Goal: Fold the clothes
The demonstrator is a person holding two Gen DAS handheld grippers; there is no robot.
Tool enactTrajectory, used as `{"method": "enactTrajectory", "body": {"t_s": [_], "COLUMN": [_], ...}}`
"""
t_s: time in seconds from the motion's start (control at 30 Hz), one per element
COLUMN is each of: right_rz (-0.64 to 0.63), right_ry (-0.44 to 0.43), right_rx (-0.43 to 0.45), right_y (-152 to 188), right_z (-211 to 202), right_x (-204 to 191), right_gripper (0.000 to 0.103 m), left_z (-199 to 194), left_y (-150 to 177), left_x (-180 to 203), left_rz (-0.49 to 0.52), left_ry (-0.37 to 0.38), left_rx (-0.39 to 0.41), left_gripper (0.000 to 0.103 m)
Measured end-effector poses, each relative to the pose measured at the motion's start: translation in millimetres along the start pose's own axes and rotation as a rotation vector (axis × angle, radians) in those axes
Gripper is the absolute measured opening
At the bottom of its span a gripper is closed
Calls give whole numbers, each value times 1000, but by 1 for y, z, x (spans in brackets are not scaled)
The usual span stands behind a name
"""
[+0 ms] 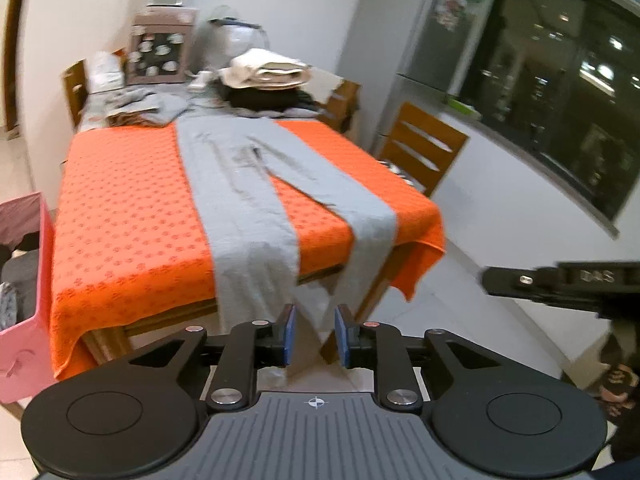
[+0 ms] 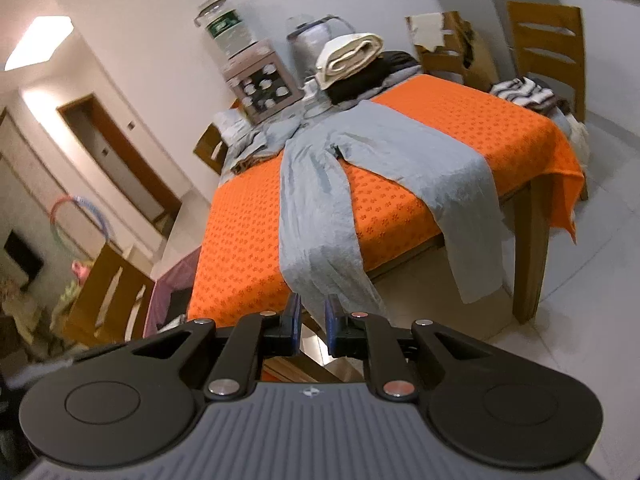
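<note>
A: Grey trousers (image 1: 240, 184) lie lengthwise on the table's orange cloth (image 1: 120, 208), waist at the far end beside a stack of folded clothes (image 1: 268, 72), long axis running from there toward both cameras

B: And the legs?

A: Spread in a narrow V. Both cuffs hang over the near table edge; in the right wrist view the trousers (image 2: 320, 200) show one leg falling straight off the front and the other draped off nearer the table's corner

B: The left gripper (image 1: 315, 334)?

A: Below the table edge, in line with the hanging cuffs. Its blue pads (image 1: 290, 332) stand a small way apart, with grey cloth seen through the gap. The pads do not press on it

B: The right gripper (image 2: 313, 326)?

A: Jaws parted by a narrow gap, aimed up at the nearer cuff. Nothing is pinched between its pads (image 2: 296, 324); the cuff ends just beyond the tips. From the left wrist it shows as a black bar at the right edge

B: Around the table?

A: Wooden chairs (image 1: 424, 148), a pink bin (image 1: 24, 312) at the left, a fridge (image 1: 404, 40) and a dark window (image 1: 560, 80) at the right
</note>
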State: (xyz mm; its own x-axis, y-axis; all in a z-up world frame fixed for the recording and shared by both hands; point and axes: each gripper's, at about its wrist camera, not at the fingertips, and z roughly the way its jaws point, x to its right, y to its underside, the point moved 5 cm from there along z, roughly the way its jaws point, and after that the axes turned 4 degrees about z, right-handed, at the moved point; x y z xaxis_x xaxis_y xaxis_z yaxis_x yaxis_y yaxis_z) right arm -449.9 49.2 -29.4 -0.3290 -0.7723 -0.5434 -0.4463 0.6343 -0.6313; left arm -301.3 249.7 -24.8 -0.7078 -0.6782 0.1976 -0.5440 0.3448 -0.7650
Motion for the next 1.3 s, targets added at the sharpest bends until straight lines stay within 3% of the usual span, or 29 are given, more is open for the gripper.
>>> {"method": "enactTrajectory", "body": {"t_s": [0.33,0.6,0.73,1.13,1.3], "right_rz": [-186,-279,-279,-349,-401], "right_ry": [-1,46,83,270,337], "right_rx": [-60,-76,-66,-53,-83], "right_y": [-15,-26,-32,-30,-27], "right_z": [32,93,143,309,366], "right_x": [1,-17,-32,-104,-126], "right_gripper": [16,18,19,28,28], "left_z": [29,69,98,198,236], "left_y": [-33,-84,-115,-204,-233], "left_x": [-60,-140,-180,-282,-315], "left_rz": [-108,-138,-110,25,54], "left_ry": [-153,-201,-170,25,52], "left_rx": [23,37,30,-69,-84], "left_gripper": [34,40,41,42,42]}}
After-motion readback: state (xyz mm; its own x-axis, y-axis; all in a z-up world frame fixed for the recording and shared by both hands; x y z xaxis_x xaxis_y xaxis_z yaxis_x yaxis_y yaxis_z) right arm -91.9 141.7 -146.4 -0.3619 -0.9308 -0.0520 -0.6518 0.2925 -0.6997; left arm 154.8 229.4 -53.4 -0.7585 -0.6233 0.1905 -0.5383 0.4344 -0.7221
